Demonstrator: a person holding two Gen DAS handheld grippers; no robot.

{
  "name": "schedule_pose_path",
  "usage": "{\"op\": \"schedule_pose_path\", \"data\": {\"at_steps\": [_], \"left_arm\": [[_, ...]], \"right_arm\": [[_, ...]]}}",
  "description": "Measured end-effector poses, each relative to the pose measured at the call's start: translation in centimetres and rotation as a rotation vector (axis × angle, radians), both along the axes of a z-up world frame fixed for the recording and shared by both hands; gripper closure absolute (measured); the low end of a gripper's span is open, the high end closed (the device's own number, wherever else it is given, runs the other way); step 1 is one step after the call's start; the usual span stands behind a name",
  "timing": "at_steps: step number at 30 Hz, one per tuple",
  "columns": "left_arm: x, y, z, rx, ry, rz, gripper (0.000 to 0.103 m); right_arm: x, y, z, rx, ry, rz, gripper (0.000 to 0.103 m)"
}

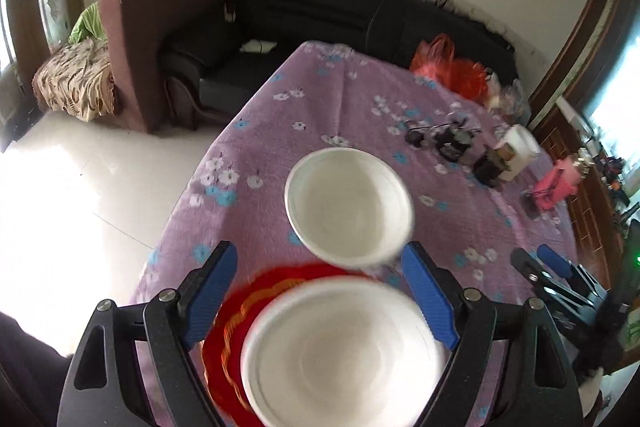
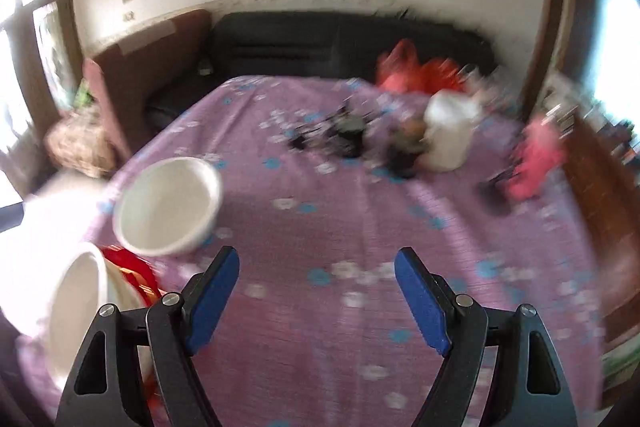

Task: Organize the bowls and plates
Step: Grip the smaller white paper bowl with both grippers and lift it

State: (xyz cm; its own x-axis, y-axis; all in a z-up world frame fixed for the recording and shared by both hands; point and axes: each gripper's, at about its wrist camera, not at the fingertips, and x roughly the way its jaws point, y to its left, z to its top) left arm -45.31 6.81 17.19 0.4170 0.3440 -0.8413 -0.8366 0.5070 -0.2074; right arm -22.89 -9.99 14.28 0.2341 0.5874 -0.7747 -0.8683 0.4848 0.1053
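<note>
Left gripper (image 1: pixel 316 291) is hanging released over near bowl (image 1: pixel 344 351) on red plate (image 1: pixel 228 331); far bowl (image 1: pixel 348 205) sitting just ahead, unstacked. Right gripper (image 2: pixel 316 293) is hovering empty, jaws apart, bowls off left.

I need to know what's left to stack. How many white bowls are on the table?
2. The near bowl sits on a red plate; the far bowl stands just beyond it on the purple cloth. None looks hidden.

My right gripper (image 2: pixel 316 295) is hanging wide open over the purple floral tablecloth (image 2: pixel 320 327), nothing between the pads. Left of it sits a white bowl (image 2: pixel 168 205), another white bowl (image 2: pixel 76 311) nearer on a red plate (image 2: pixel 134 277).
</note>
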Motion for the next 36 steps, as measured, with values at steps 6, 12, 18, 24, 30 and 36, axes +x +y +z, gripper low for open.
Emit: {"op": "schedule_pose_path", "data": {"at_steps": [6, 12, 18, 24, 30, 36], "left_arm": [[2.3, 7.7, -5.8, -0.174, 0.023, -0.007, 0.034], [2.7, 12.0, -9.4, -0.282, -0.02, 0.027, 0.046], [5.2, 13.0, -11.5, -0.304, 0.07, -0.023, 0.046], [7.4, 13.1, -13.6, -0.34, 0.157, -0.1, 0.081], [8.5, 11.8, -11.7, -0.239, 0.146, -0.161, 0.088], [7.2, 10.5, -6.4, -0.102, 0.104, -0.151, 0.088]], "right_arm": [[2.1, 4.8, -4.3, 0.04, 0.3, 0.123, 0.047], [2.2, 9.0, -8.8, 0.022, 0.5, 0.162, 0.047], [1.0, 11.6, -11.0, -0.013, 0.54, 0.177, 0.048], [0.3, 12.9, -12.6, -0.041, 0.575, 0.188, 0.083], [-0.4, 13.2, -11.3, -0.019, 0.487, 0.193, 0.088], [-0.7, 12.1, -7.8, 0.082, 0.426, 0.21, 0.088]]}}
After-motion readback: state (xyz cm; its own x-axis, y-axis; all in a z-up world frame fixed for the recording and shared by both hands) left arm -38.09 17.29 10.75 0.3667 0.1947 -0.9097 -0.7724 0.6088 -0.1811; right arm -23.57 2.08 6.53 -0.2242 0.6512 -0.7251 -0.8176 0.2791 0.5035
